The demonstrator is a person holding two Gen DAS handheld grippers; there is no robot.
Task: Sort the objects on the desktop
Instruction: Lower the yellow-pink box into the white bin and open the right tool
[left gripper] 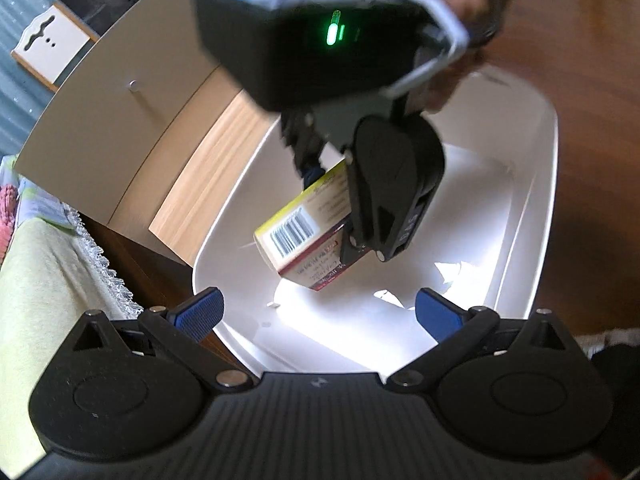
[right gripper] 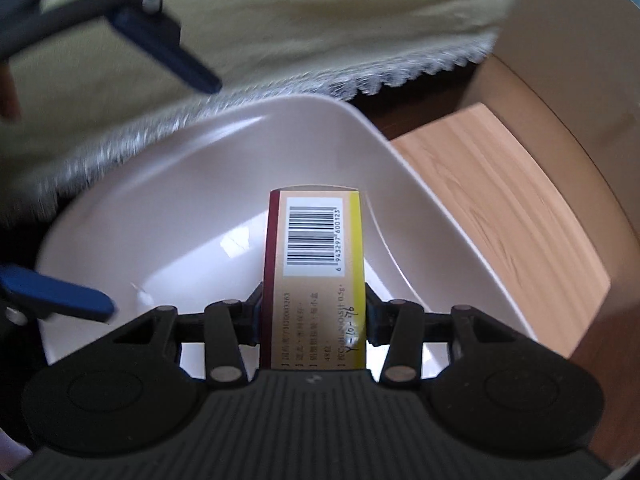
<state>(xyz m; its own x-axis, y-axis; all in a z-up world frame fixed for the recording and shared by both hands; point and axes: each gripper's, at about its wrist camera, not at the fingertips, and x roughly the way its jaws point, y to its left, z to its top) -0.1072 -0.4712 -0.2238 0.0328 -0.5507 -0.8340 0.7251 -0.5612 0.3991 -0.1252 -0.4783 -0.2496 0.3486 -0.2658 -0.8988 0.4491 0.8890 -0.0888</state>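
A small medicine box (right gripper: 316,264) with a barcode, a yellow edge and a dark red side is clamped between the blue pads of my right gripper (right gripper: 314,316), which is shut on it. The box hangs tilted over the inside of a white plastic bin (right gripper: 160,184). From the left wrist view the same box (left gripper: 304,232) and right gripper (left gripper: 332,208) hover above the white bin (left gripper: 548,184). My left gripper (left gripper: 318,314) stands open at the bin's near rim with nothing between its blue fingers (left gripper: 200,312). Those left fingers (right gripper: 160,46) also show at the left of the right wrist view.
A light wooden board (right gripper: 500,208) and a beige cabinet door with a knob (left gripper: 134,86) lie beside the bin. A yellow-green cloth with a lace fringe (right gripper: 280,32) borders the bin's other side. Dark brown wood desktop (left gripper: 592,100) lies to the right. A hand (left gripper: 460,4) holds the right gripper.
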